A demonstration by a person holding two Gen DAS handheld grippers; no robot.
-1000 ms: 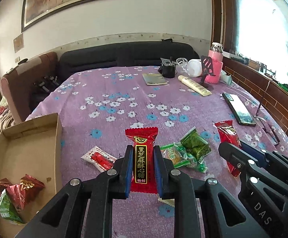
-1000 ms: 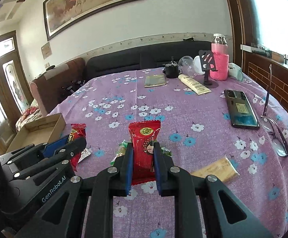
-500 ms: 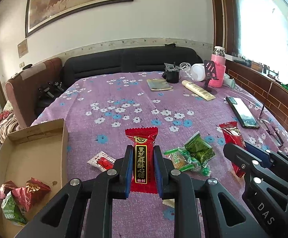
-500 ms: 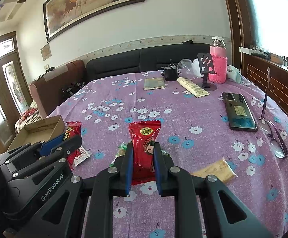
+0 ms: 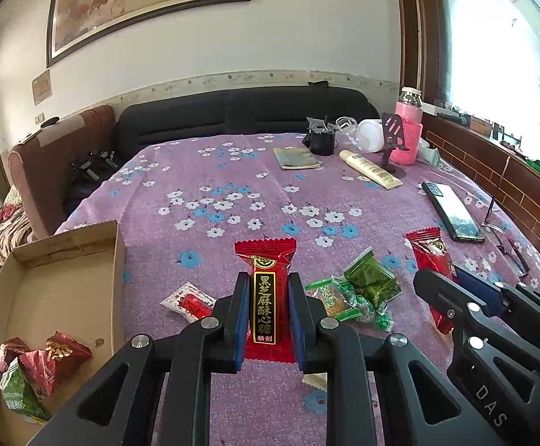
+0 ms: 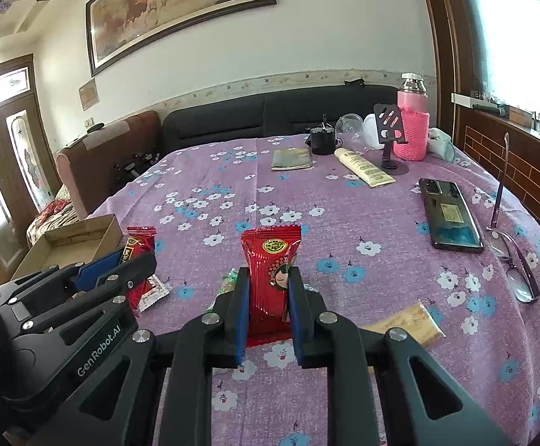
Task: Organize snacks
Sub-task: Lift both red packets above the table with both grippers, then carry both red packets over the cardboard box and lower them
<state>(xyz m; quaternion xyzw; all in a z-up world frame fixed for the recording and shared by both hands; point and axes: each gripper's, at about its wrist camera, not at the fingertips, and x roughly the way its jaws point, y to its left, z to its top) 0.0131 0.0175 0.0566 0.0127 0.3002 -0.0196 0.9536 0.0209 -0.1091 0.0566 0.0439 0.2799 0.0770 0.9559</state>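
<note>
Each gripper is clamped on one red candy packet: the left gripper [image 5: 266,310] holds its packet [image 5: 265,278] above the tablecloth, near the cardboard box [image 5: 61,293] (probably its destination), the right gripper [image 6: 268,308] likewise.

Phone [image 6: 450,213]: ahead, right of the gripper.
Glasses [image 6: 515,256]: farther right.
Pink bottle [image 6: 414,126]: far ahead, right.
</note>
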